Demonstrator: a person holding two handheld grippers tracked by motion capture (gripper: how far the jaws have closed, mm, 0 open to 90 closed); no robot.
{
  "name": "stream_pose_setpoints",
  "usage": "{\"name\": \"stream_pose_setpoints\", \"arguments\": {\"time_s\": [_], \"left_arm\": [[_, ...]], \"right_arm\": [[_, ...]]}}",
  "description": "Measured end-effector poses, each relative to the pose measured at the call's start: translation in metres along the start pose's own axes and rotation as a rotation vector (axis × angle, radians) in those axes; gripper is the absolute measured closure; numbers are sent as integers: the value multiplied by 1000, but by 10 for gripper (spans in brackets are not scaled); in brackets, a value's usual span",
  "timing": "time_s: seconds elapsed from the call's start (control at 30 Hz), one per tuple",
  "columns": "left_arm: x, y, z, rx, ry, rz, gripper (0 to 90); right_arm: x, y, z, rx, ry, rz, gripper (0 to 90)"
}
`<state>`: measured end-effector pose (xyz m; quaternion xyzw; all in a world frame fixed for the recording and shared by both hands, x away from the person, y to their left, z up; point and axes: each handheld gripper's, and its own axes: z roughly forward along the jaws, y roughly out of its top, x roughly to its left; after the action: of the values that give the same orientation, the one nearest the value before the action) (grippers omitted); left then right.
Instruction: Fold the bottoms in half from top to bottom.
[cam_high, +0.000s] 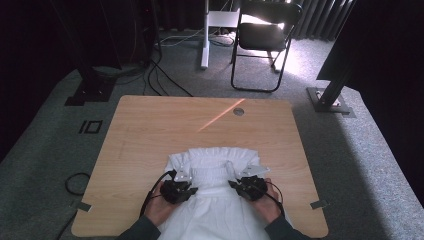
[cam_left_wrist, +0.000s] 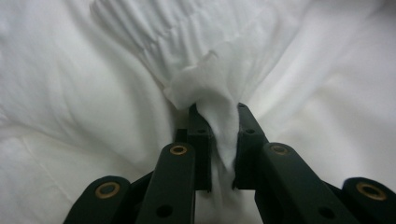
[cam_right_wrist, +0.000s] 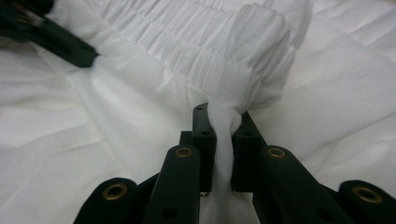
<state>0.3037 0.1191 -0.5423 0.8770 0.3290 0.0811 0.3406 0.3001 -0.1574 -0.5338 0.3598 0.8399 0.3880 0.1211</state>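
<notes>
Wood table (cam_high: 150, 130) on grey carpet, chair (cam_high: 265, 35) at 12. My L gripper (cam_left_wrist: 218, 126) & R gripper (cam_right_wrist: 224, 128) both pinch the white garment (cam_high: 215, 165); its hem's cut off at 6.

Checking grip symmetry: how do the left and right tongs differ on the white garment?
Left tongs pinch a loose, flared fold of the white garment; right tongs pinch fabric below the gathered band. In the high view, left sits at the garment's left, right at its right. Both are shut on cloth.

Grey carpet (cam_high: 45, 150), black folding chair (cam_high: 262, 35) (sunlit), dark curtains (cam_high: 320, 20) behind.
</notes>
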Motion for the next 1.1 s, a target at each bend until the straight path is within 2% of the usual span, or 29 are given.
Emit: {"name": "stream_pose_setpoints", "arguments": {"time_s": [0.03,0.07,0.13,0.23,0.3,0.37,0.43,0.5,0.57,0.67,0.73,0.83,0.97,1.0,1.03,1.07,1.1], "left_arm": [[7,7,4,6,53,58,818],[11,12,7,9,81,85,817],[23,22,13,15,96,95,817],[36,38,23,32,125,131,817],[43,48,28,50,144,153,817],[48,56,33,61,171,151,817],[52,62,37,69,183,140,817],[54,66,40,66,195,130,817],[54,70,43,64,196,121,817],[60,73,47,58,206,126,817],[68,77,49,55,232,125,818],[87,84,53,55,255,100,818],[110,96,58,85,318,93,818],[110,96,58,85,318,93,818],[118,103,61,100,342,84,818],[120,106,62,107,354,81,818],[121,109,64,120,366,76,818]], "right_arm": [[0,0,2,6,-9,1,827],[0,1,4,8,-9,11,825],[0,3,6,9,-12,14,823],[-2,8,14,22,-35,13,824],[-9,12,26,49,-63,-3,824],[-19,17,39,60,-81,-31,826],[-33,27,46,70,-93,-24,828],[-48,37,54,72,-120,-39,828],[-65,47,62,75,-125,-16,828],[-81,62,73,90,-140,4,828],[-85,72,81,105,-159,2,827],[-87,85,93,115,-192,-2,826],[-91,98,106,111,-174,58,826],[-91,98,106,111,-174,58,826],[-91,100,109,108,-171,64,825],[-91,103,114,96,-187,38,825],[-94,105,117,92,-192,35,825]]}}
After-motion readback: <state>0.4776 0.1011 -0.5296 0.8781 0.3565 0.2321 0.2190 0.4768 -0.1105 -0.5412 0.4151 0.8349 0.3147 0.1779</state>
